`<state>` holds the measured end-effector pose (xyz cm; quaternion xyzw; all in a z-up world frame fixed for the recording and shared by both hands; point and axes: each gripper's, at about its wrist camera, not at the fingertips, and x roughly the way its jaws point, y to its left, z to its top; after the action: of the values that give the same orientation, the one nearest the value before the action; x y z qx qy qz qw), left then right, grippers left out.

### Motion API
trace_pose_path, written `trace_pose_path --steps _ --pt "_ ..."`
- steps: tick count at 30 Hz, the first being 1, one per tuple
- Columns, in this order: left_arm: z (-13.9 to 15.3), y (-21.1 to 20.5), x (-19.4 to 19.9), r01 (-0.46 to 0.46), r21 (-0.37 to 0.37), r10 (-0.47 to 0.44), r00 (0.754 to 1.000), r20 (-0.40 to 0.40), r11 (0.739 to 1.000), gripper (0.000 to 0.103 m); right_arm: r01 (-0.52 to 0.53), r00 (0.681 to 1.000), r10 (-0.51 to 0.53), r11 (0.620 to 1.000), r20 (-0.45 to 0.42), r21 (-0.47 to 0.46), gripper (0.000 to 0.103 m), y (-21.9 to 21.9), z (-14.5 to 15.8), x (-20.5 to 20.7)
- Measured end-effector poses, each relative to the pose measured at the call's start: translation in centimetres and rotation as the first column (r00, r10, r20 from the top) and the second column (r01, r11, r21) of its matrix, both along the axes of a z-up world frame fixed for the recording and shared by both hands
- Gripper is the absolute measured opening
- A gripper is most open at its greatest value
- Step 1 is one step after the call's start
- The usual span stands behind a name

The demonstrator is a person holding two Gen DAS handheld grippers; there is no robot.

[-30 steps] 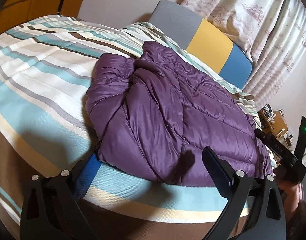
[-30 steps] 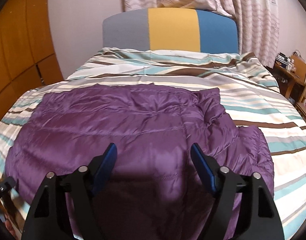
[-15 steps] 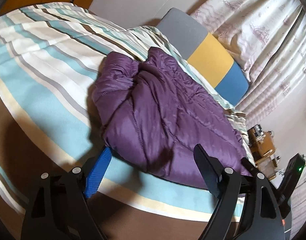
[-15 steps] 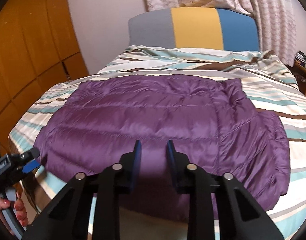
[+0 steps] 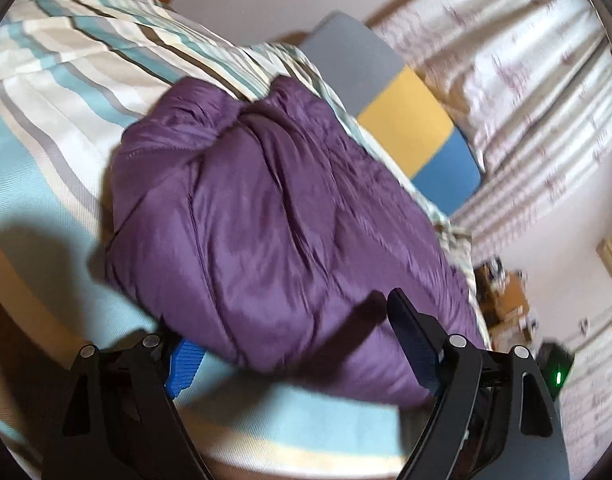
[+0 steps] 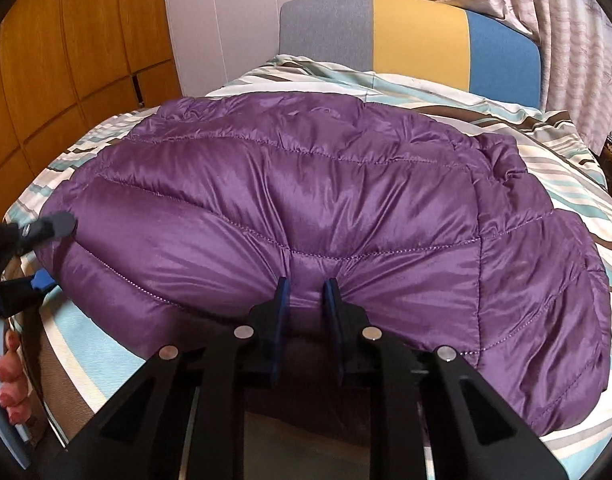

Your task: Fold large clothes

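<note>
My right gripper [image 6: 306, 292] has its two fingers squeezed tight on the near edge of the purple jacket [image 6: 306, 208], and the cloth puckers up between them. My left gripper [image 5: 297, 344] has its fingers wide apart, one under the jacket's corner and one on top, not pinching it yet. I count two grippers, one jacket, one bed [image 6: 566, 168] and one headboard [image 6: 418, 36].

The jacket lies flat across the striped bed, reaching to the near edge. The right gripper points straight ahead at the headboard. The left gripper comes in from the side at a tilt, low by the bed's edge.

The right view shows the left gripper [image 6: 45, 252] at the jacket's left corner and my pink fingernails [image 6: 7, 372] below it, plus the wood wall panels [image 6: 65, 60]. The left view is blurry, but it shows a small green light [image 5: 558, 378] by the right gripper and a brown side table [image 5: 510, 296], and the curtains [image 5: 526, 80].
</note>
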<state>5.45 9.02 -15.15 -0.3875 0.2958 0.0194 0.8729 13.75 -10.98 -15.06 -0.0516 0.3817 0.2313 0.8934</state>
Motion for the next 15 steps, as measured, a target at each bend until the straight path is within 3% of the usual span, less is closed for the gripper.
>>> trace_pose_path --steps 3,7,10,11,15 --pt "0.1 0.6 0.7 -0.048 -0.034 0.049 0.999 0.009 0.998 0.081 0.002 1.0 -0.002 1.0 0.001 0.006 0.017 -0.1 -0.1 0.0" --pt "-0.5 1.9 1.7 -0.111 -0.103 0.11 0.994 -0.016 0.988 0.048 0.005 1.0 -0.005 1.0 0.009 0.009 0.017 -0.2 -0.1 0.0" --pt "-0.4 2.4 1.6 -0.13 -0.133 0.129 0.991 -0.02 0.983 0.03 0.009 1.0 -0.01 1.0 0.012 0.014 0.017 -0.1 -0.1 -0.3" --pt "0.1 2.2 1.5 -0.134 -0.111 0.133 0.991 -0.012 0.985 0.028 0.01 1.0 -0.011 1.0 0.012 0.016 0.017 -0.1 -0.1 -0.3" --pt "3.8 -0.3 1.4 -0.097 0.121 0.09 0.994 0.059 0.988 0.024 0.016 1.0 -0.016 1.0 0.009 0.02 0.017 -0.2 -0.2 -0.3"
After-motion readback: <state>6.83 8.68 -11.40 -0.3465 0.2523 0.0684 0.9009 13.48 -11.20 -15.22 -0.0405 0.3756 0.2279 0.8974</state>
